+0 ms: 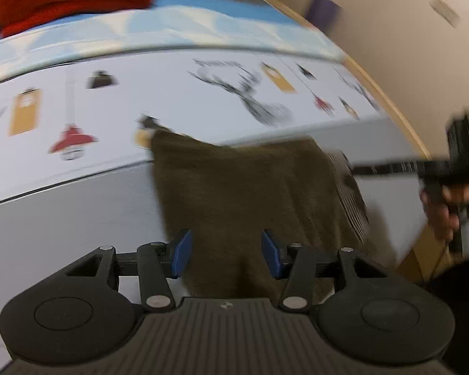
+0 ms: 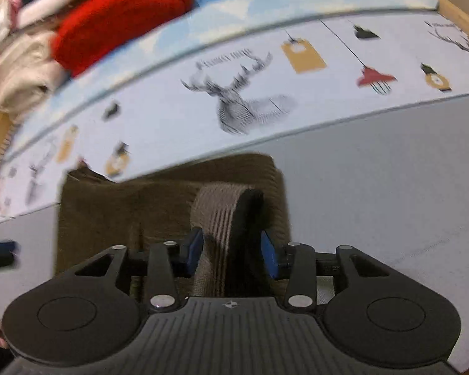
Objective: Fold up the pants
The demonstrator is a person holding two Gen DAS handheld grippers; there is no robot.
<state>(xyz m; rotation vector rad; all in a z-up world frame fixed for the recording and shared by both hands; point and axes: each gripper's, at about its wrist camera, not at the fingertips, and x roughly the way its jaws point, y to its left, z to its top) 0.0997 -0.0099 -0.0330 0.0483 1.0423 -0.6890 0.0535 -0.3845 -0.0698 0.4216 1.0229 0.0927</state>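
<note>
Two blue pads of the left gripper are held apart, with nothing clamped, above the folded olive-brown corduroy pants. The right gripper is likewise spread, straddling the striped ribbed waistband. The pants are laid on the grey tabletop, beside the deer-printed sheet.

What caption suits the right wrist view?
Open right gripper straddling the striped waistband of folded olive pants.
</note>
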